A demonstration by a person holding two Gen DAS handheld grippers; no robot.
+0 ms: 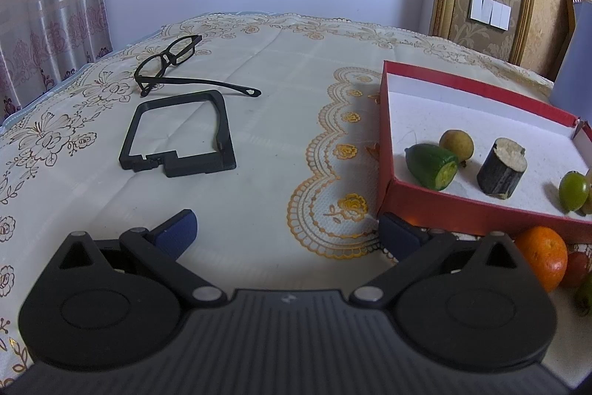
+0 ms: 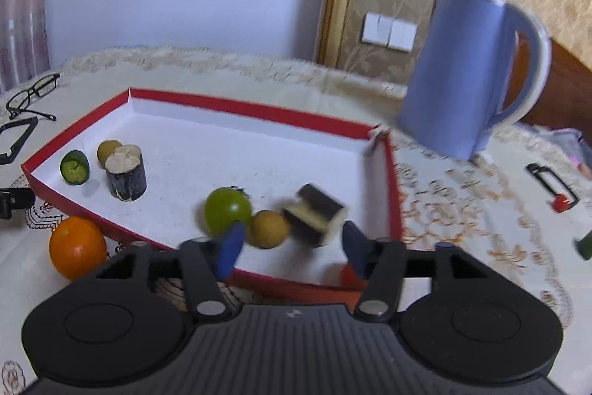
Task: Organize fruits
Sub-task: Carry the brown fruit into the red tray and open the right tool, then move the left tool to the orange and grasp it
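While the right gripper [image 2: 292, 248] is hanging with jaws released over the red-walled white-floored cardboard tray [image 2: 259, 111], the dark-barked sugarcane chunk [image 2: 314, 215] is tumbling loose at its five o'clock corner, and the left gripper [image 1: 285, 232], gaping empty, is seeming due to fetch the round orange [image 1: 542, 256] at four o'clock

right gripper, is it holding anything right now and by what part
Nothing is held. The right gripper is open over the red box; the blurred dark cut piece lies between the fingers, untouched.
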